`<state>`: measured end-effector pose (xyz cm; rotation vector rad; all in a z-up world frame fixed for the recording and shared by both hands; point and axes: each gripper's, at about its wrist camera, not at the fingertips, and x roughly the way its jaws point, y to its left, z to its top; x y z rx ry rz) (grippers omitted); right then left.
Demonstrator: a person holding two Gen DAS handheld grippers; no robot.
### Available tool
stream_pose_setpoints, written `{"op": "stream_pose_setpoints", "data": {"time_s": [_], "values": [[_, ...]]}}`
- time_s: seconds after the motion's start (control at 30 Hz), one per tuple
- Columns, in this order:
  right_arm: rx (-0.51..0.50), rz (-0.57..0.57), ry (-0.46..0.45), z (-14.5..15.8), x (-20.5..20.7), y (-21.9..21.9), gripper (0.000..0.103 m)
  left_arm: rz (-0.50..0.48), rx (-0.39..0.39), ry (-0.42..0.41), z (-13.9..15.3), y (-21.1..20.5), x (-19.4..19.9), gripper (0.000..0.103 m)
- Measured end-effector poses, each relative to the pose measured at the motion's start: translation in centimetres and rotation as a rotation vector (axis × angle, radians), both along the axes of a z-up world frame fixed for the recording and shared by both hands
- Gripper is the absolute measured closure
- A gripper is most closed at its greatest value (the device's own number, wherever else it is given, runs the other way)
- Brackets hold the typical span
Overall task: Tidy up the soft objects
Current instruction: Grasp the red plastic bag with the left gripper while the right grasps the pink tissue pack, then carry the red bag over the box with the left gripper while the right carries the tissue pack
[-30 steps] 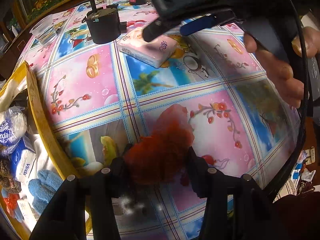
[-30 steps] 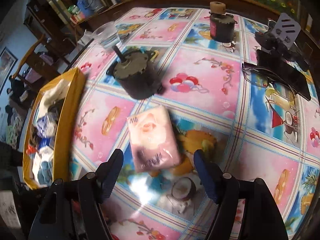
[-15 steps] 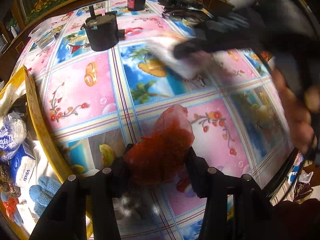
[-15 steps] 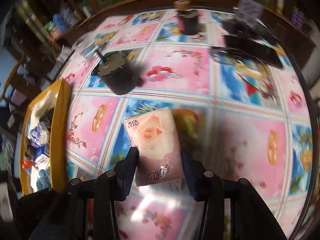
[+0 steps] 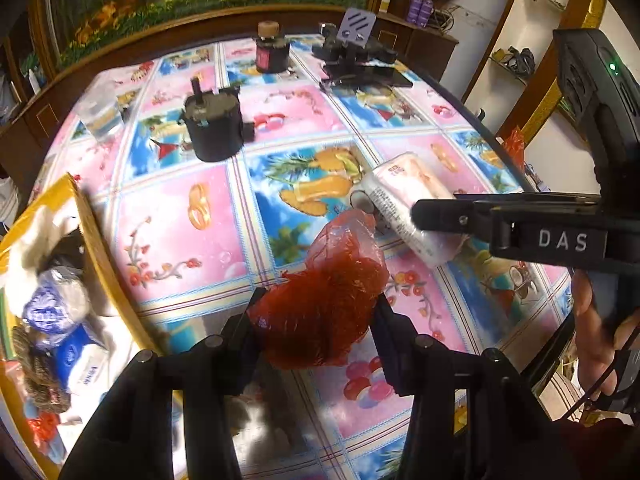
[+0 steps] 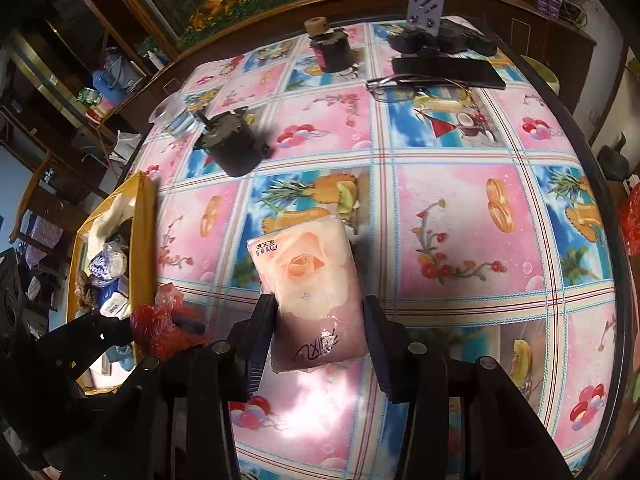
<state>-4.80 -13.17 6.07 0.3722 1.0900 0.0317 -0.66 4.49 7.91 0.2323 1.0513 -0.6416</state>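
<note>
A crumpled red plastic bag (image 5: 328,280) hangs between the fingers of my left gripper (image 5: 320,308), which is shut on it a little above the tablecloth. In the right wrist view the same red bag (image 6: 160,320) shows at lower left. My right gripper (image 6: 320,312) is shut on a pink tissue pack (image 6: 308,272) printed with a rose and holds it off the table. From the left wrist view the tissue pack (image 5: 404,196) sits just right of the red bag, with one right finger (image 5: 440,214) across it. A yellow box (image 5: 92,232) of soft goods stands at the table's left edge.
A black lidded pot (image 5: 214,128), a clear cup (image 5: 100,112) and a corked dark jar (image 5: 272,52) stand at the back. Glasses (image 6: 416,84) and a black phone (image 6: 444,70) lie far right. The round table's edge (image 6: 600,184) curves close on the right.
My right gripper closed on the tissue pack, lifted it from beside the black pot and carried it nearer, next to the red bag. The left gripper rose slightly, still holding the bag.
</note>
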Motion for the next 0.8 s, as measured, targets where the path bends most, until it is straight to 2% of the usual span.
{"op": "stream_pose_setpoints", "data": {"time_s": [0.43,0.8], "values": [[-0.016,0.164,-0.048,2.4,1.8,7.4,0.055,0.16,-0.032,-0.075,2.8,6.7,-0.1,0.054],[-0.027,0.307,-0.07,3.5,3.7,14.2,0.055,0.333,-0.044,-0.099,3.3,13.7,-0.1,0.054]]}}
